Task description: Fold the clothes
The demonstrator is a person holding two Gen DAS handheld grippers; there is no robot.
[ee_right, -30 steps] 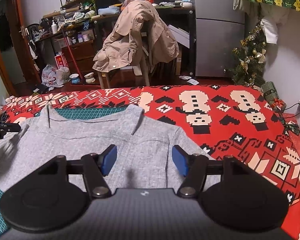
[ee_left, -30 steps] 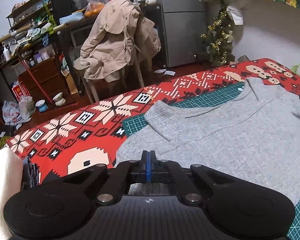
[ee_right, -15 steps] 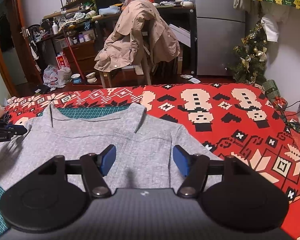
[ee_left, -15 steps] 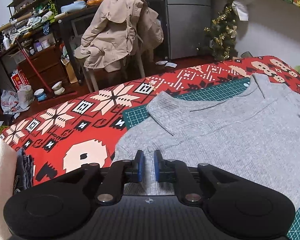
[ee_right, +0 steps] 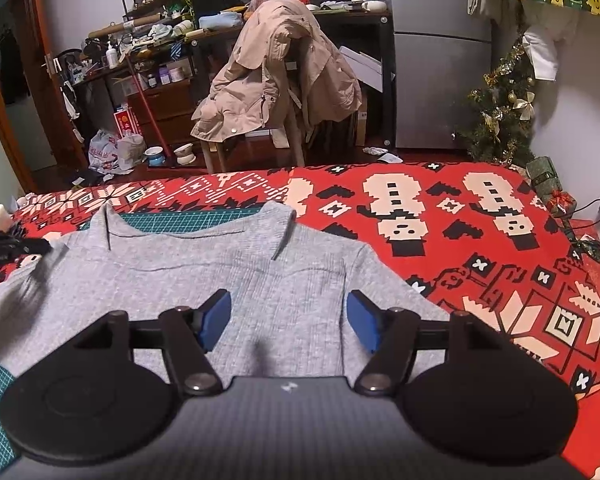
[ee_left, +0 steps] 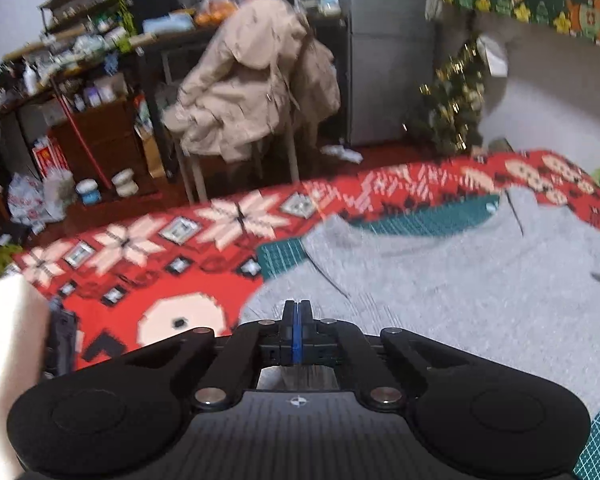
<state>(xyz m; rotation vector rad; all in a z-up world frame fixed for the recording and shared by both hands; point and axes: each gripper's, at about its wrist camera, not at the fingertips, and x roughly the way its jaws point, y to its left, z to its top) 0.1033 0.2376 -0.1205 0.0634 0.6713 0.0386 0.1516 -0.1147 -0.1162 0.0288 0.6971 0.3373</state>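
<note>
A grey ribbed sweater (ee_right: 220,272) lies spread flat, collar away from me, on a green cutting mat (ee_right: 180,222) over a red patterned blanket (ee_right: 460,240). In the left wrist view my left gripper (ee_left: 296,308) is shut at the edge of the sweater's (ee_left: 460,292) left shoulder. Small creases run to its tips, so it looks pinched on the cloth. The right wrist view shows it as a dark tip (ee_right: 40,245) at that shoulder. My right gripper (ee_right: 288,304) hangs open over the sweater's right side near the armpit seam, with nothing between its blue pads (ee_right: 216,316).
A chair draped with a beige coat (ee_right: 276,80) stands beyond the blanket's far edge. A small Christmas tree (ee_right: 500,120) and a grey fridge (ee_right: 440,60) are at the back right. A white block (ee_left: 8,360) lies at the left edge. Cables (ee_right: 588,224) run at the far right.
My left gripper opened a little half a second ago and has shut again at the sweater's shoulder edge, rolling slightly. My right gripper has stayed still and open.
</note>
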